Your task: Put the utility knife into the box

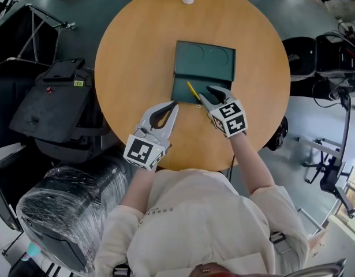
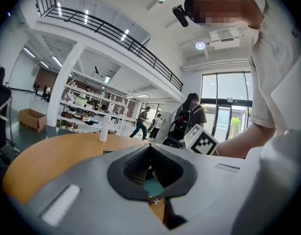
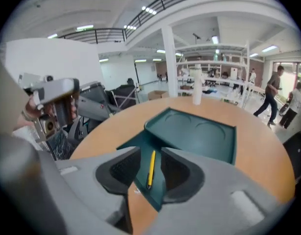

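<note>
Round wooden table (image 1: 137, 51): right tool (image 1: 204, 92) wide open above utility knife (image 1: 192, 90) lying in box (image 1: 203, 62); left tool (image 1: 174, 104) closed, empty.

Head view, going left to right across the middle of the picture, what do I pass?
Black case → left gripper → utility knife → right gripper. The box is left out because it overlaps the knife and the right gripper.

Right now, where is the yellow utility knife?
In the head view, the utility knife lies inside the green box, in its near half, just left of the open right gripper.
</note>
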`<state>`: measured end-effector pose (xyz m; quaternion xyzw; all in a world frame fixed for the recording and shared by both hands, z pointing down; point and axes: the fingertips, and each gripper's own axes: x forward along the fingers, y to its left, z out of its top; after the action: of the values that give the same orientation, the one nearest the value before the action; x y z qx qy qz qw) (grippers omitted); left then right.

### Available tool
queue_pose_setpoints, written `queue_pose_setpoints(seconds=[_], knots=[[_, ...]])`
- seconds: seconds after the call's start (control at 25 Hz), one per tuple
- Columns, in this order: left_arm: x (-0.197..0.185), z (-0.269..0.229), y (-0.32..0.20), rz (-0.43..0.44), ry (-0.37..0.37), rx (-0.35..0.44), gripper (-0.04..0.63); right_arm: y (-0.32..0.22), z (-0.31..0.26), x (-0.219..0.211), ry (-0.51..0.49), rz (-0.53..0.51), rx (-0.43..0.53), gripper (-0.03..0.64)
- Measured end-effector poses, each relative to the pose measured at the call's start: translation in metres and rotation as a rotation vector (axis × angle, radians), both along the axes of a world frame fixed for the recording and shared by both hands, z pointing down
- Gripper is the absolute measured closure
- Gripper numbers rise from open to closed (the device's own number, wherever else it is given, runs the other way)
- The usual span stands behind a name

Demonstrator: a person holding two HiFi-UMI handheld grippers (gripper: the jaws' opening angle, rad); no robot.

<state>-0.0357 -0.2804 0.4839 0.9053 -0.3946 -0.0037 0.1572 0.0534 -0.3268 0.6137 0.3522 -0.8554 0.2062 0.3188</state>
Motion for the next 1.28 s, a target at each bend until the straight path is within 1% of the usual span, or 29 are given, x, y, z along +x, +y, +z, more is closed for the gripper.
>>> queue_pose_setpoints(seconds=[0.04,0.08,0.12,0.2,0.36,0.52,0.64,0.76,0.96,1.04,1.28], knots=[[0.002,-0.009,0.001,-0.004,0.0,0.012,0.578,0.002,-0.02,0.003,-0.039,0.026,0.051,0.524],[0.004,-0.018,0.002,-0.007,0.0,0.027,0.578,0.004,-0.039,0.007,-0.075,0.05,0.102,0.591],[0.007,-0.026,0.005,-0.009,0.001,0.044,0.578,0.008,-0.057,0.01,-0.108,0.07,0.152,0.624],[0.012,-0.04,0.014,-0.009,0.001,0.083,0.578,0.02,-0.089,0.016,-0.159,0.096,0.237,0.624],[0.019,-0.062,0.041,-0.03,-0.009,0.138,0.578,0.052,-0.136,0.027,-0.212,0.115,0.377,0.624],[0.027,-0.078,0.071,-0.055,-0.025,0.188,0.578,0.086,-0.168,0.044,-0.258,0.126,0.478,0.624],[0.025,-0.082,0.09,-0.071,-0.043,0.213,0.578,0.109,-0.18,0.046,-0.291,0.119,0.515,0.624],[0.017,-0.081,0.104,-0.098,-0.041,0.213,0.578,0.128,-0.184,0.049,-0.298,0.118,0.525,0.624],[0.012,-0.08,0.133,-0.118,-0.04,0.189,0.578,0.156,-0.187,0.077,-0.279,0.23,0.568,0.624],[0.007,-0.074,0.144,-0.116,-0.034,0.185,0.578,0.166,-0.184,0.082,-0.266,0.257,0.568,0.624],[-0.011,-0.071,0.193,-0.102,-0.022,0.178,0.578,0.214,-0.179,0.068,-0.237,0.261,0.557,0.624]])
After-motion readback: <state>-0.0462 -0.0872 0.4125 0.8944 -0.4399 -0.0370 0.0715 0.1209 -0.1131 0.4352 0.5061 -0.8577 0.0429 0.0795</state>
